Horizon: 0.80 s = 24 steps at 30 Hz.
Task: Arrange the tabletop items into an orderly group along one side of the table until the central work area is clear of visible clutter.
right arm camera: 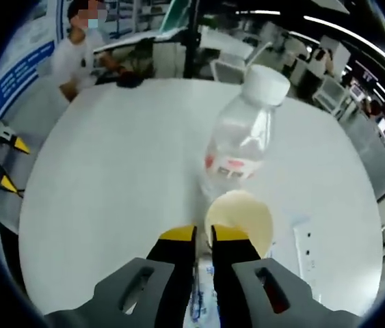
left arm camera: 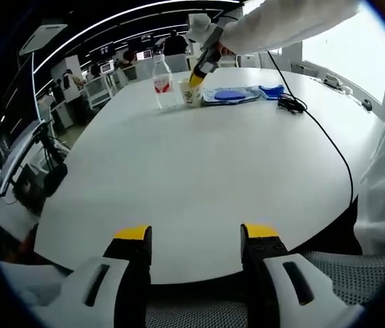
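Table centre looks clear. Your right gripper (right arm camera: 204,236), jaws nearly closed on the paper cup (right arm camera: 240,222) rim, sits by the bottle (right arm camera: 241,143) at twelve o'clock. Your left gripper (left arm camera: 195,236) hangs open, empty. Cable (left arm camera: 329,140) remains.

Table (left arm camera: 199,164): smooth matt white top, faint sheen toward 12 o'clock. Bottle (right arm camera: 241,140): clear glossy plastic, matt white cap, printed red label. Cup (right arm camera: 241,220): cream, matt, paper-like. Left gripper (left arm camera: 196,236): matt black jaws, yellow tips, pale grey plastic bodies. Blue items (left arm camera: 232,95) at 12 o'clock: glossy film look, material uncertain.
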### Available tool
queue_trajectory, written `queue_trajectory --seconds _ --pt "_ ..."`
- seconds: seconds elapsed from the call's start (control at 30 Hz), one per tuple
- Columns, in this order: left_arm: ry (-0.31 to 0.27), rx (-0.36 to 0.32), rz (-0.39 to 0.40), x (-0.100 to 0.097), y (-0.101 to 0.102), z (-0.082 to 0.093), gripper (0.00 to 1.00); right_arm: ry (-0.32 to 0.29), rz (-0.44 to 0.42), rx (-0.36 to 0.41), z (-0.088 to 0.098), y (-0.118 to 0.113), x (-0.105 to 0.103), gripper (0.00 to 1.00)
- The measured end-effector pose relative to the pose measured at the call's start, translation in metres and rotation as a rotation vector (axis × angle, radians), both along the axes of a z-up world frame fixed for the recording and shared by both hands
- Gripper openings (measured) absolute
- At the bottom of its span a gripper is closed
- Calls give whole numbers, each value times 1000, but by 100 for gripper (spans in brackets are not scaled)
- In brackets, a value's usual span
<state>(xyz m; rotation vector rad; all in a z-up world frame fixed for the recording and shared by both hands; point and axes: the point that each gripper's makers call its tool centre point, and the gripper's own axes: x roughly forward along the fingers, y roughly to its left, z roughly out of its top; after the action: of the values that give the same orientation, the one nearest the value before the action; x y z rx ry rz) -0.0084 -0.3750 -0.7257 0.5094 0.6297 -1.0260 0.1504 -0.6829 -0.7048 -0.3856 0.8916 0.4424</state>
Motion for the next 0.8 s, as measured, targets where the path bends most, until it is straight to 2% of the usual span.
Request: queue_trajectory --seconds 0.07,0.27,0.37,0.47,0.57,0.63,0.8 --pt "-2 -1 -1 0 0 0 52 -2 -10 4 0 -1 -1 17" --pt "-3 0 -2 0 0 0 53 -32 -31 27 9 0 -7 23" --pt "-2 -1 -2 0 0 0 53 -71 -63 67 18 1 -10 29" --pt "-4 -2 -5 0 -1 1 54 -84 -72 75 24 0 -19 33" --pt "-7 -11 -8 0 -2 2 58 -103 -99 98 29 -2 -29 35" --pt "-2 -58 -7 -1 -7 8 63 -112 -113 114 32 -3 -35 37" --pt "-7 -93 -4 0 -11 13 74 -138 -145 158 39 -6 -61 44"
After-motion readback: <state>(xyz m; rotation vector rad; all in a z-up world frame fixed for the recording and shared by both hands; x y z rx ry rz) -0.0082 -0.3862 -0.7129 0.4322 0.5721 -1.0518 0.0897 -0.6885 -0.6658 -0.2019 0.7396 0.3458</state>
